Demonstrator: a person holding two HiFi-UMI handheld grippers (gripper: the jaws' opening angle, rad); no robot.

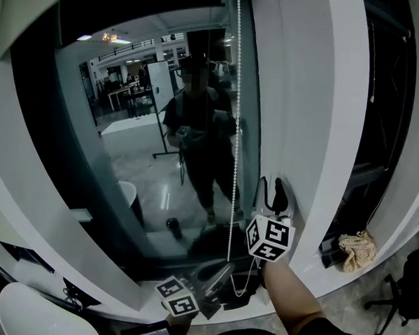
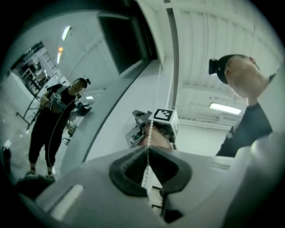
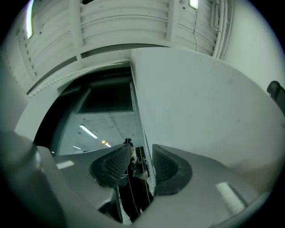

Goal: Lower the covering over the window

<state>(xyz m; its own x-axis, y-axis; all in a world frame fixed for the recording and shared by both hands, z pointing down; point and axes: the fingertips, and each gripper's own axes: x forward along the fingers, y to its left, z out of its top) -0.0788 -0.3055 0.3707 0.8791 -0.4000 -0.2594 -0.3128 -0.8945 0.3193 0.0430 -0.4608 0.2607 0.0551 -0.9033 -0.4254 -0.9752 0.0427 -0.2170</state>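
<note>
Dark window glass (image 1: 126,145) fills the wall ahead and mirrors the lit room behind; a white pillar (image 1: 304,98) stands just right of it. The covering itself cannot be made out: the top of the opening is dark in every view. Its control, a white bead chain (image 1: 236,95), hangs straight down along the right edge of the glass, close beside the pillar. The left gripper (image 2: 147,156) sits low near the sill, jaws pressed together with the chain pinched between the ribbed pads and running up out of them. The right gripper (image 3: 141,151) is raised higher against the pillar, jaws spread wide and pressing on nothing; the chain passes just beside its right pad, not yet between the pads. Judgement on handling: the chain is light, thin and limp, carries load only along its own line, and its smooth beads are likely to slip unless one seats in the pad ribbing. The best hold looks to be high on the chain, square across the pads, with a steady pull straight down; a sideways or sudden tug risks snapping the beads or straining the mechanism above. Which strand lowers the covering cannot be told.
</note>
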